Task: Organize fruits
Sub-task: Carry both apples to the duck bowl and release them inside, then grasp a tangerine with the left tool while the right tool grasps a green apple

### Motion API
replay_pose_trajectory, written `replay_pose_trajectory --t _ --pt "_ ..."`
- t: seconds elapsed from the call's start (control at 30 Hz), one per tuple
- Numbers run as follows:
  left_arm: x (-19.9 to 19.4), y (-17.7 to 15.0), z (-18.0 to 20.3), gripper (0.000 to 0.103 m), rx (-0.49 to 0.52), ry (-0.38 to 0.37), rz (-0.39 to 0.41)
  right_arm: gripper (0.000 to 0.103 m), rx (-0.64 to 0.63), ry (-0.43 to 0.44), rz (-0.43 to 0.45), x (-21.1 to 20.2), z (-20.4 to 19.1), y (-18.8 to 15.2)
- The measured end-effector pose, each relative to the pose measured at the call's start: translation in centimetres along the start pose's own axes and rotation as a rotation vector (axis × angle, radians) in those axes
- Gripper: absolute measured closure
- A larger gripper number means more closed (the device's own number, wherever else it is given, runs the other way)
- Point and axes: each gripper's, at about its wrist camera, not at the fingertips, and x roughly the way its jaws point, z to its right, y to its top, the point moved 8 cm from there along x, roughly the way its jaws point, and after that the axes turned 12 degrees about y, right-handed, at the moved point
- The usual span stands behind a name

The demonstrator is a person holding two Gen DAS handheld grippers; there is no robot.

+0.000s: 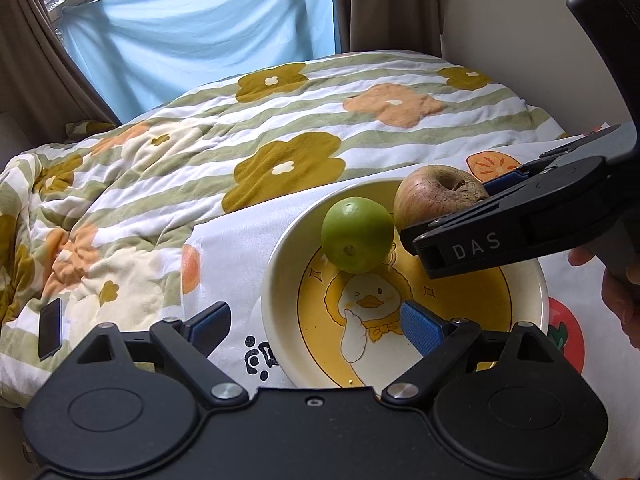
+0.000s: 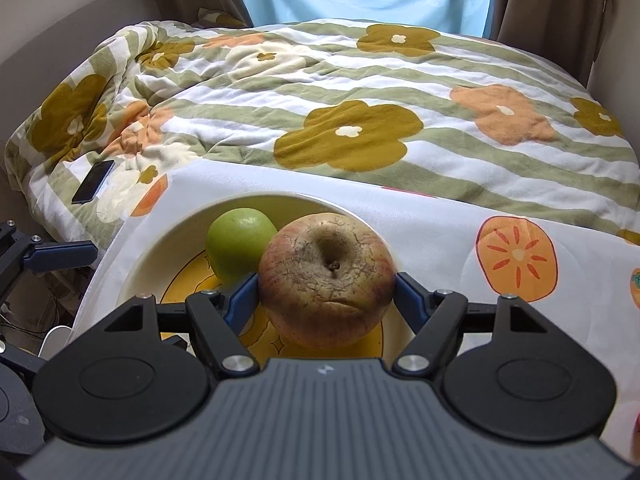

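Observation:
A cream plate (image 1: 276, 264) (image 2: 160, 248) with a yellow duck picture lies on a white fruit-print cloth. A smooth green fruit (image 1: 357, 235) (image 2: 240, 244) rests on the plate's far part. My right gripper (image 1: 448, 208) (image 2: 324, 294) is shut on a wrinkled brownish-red apple (image 1: 432, 196) (image 2: 326, 280), blue pads pressing both its sides, over the plate beside the green fruit. Whether the apple touches the plate I cannot tell. My left gripper (image 1: 316, 326) stands open with nothing between its fingers, straddling the plate's near-left rim. One of its fingers (image 2: 60, 256) shows at the right wrist view's left edge.
A striped flower quilt (image 1: 280, 128) (image 2: 360, 92) covers the bed behind the cloth (image 1: 232, 248) (image 2: 440, 232). A dark phone (image 1: 50, 328) (image 2: 93, 181) lies on the quilt to the left. A person's hand (image 1: 620, 300) holds the right gripper. A blue sheet and curtains hang at the back.

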Motion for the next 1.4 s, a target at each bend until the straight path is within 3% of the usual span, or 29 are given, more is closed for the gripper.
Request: replay_pose_trajectory --t 0.1,0.2,0.43,0.6,1.03,1.4 --pt "0.0 -0.4 -0.1 0.009 0.005 0.006 -0.007 0.014 -0.035 -0.022 0.002 0.5 -0.4 -0.1" --pt "-0.1 -0.6 -0.2 0.009 0.004 0.006 -0.007 0.0 -0.105 -0.062 0.056 -0.1 -0.9 0.5" --pt "-0.5 -0.6 -0.4 0.009 -0.006 0.01 0.0 0.0 -0.122 -0.065 0.071 -1.1 -1.1 0.8" --pt "-1.7 -0.1 -1.0 0.009 -0.038 0.055 0.022 0.0 -0.103 -0.06 0.09 -2.9 -1.3 0.9" --pt "-8.0 2.0 0.2 0.006 -0.152 0.14 0.087 0.0 -0.074 -0.049 0.152 -11.4 0.2 0.5" --pt "-14.6 2.8 6.7 0.005 -0.201 0.142 0.14 0.0 -0.067 -0.053 0.207 -20.5 5.3 -3.2"
